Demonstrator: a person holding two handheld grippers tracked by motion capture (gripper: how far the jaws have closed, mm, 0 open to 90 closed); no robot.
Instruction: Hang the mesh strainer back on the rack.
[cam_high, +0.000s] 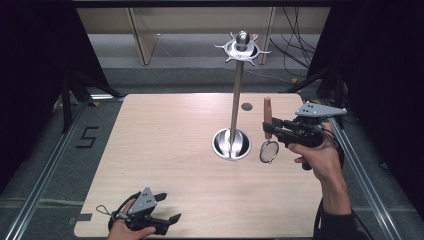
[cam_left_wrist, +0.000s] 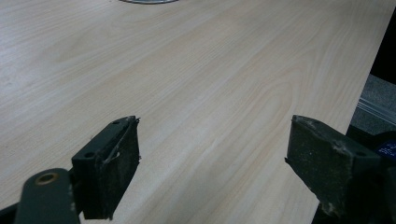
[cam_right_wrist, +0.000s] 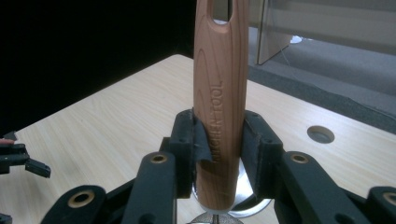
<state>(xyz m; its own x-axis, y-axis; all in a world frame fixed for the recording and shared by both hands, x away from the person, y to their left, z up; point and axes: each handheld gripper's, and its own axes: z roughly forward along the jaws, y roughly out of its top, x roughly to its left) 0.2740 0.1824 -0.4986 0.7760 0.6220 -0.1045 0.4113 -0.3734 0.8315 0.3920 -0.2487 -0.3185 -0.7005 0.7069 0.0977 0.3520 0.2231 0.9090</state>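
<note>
The right claw (cam_high: 270, 129) pinches the strainer (cam_high: 268, 131) by its wooden handle, just beside the stand (cam_high: 236, 95), where a careless swing could topple that stand.

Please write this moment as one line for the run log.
right gripper: shut on strainer handle, upright, lifted | left gripper: open, empty, near table edge | rack: hooks bare
</note>
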